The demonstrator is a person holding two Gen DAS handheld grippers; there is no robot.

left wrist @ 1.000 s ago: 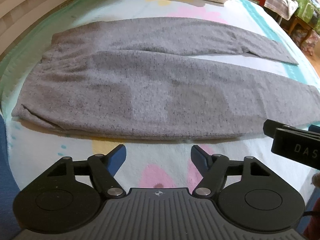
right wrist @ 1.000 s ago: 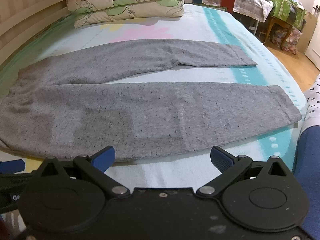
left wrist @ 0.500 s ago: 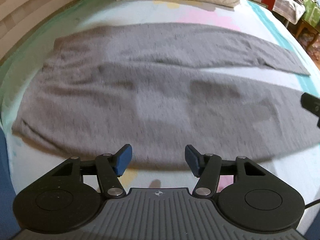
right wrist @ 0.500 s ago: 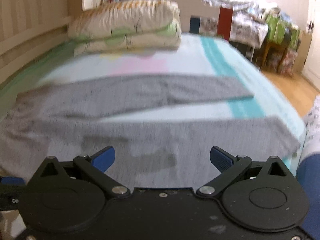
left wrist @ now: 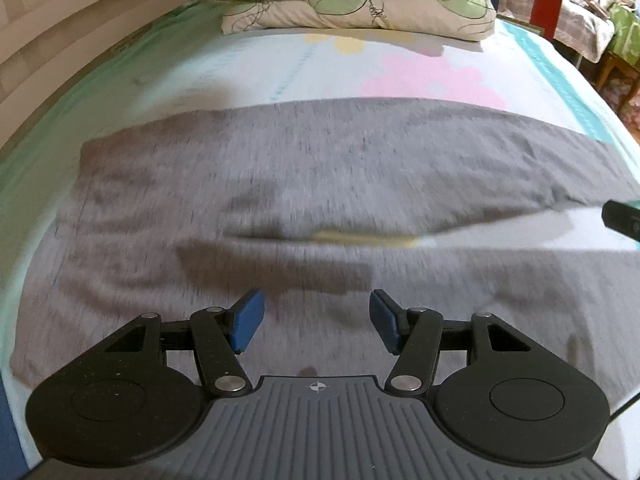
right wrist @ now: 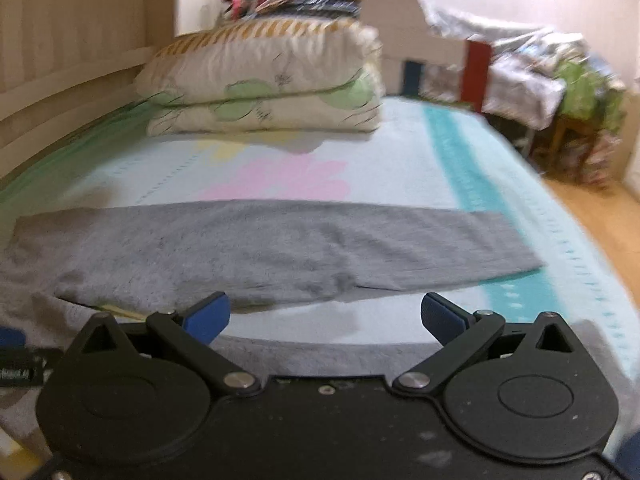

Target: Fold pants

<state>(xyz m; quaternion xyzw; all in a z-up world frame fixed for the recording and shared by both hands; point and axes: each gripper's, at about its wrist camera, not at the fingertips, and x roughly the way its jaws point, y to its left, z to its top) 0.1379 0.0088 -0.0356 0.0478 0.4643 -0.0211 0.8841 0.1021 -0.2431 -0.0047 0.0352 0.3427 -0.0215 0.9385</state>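
Note:
Grey pants [left wrist: 320, 168] lie flat on the bed with the waist at the left and both legs running right. My left gripper [left wrist: 316, 322] is open and empty above the near leg close to the hip. My right gripper [right wrist: 324, 316] is open and empty above the near leg [right wrist: 320, 354], facing the gap to the far leg [right wrist: 280, 248]. The far leg's cuff [right wrist: 516, 248] lies at the right. A bit of the right gripper shows at the right edge of the left wrist view [left wrist: 622, 220].
Two stacked pillows [right wrist: 264, 88] lie at the far side of the bed. A wooden bed frame [left wrist: 60, 52] runs along the left. The bed's right edge [right wrist: 580, 240] drops to a wooden floor, with cluttered furniture [right wrist: 560, 92] beyond.
Both grippers have moved forward from the bed's near edge over the near pant leg, toward the far leg. Both stay open and empty.

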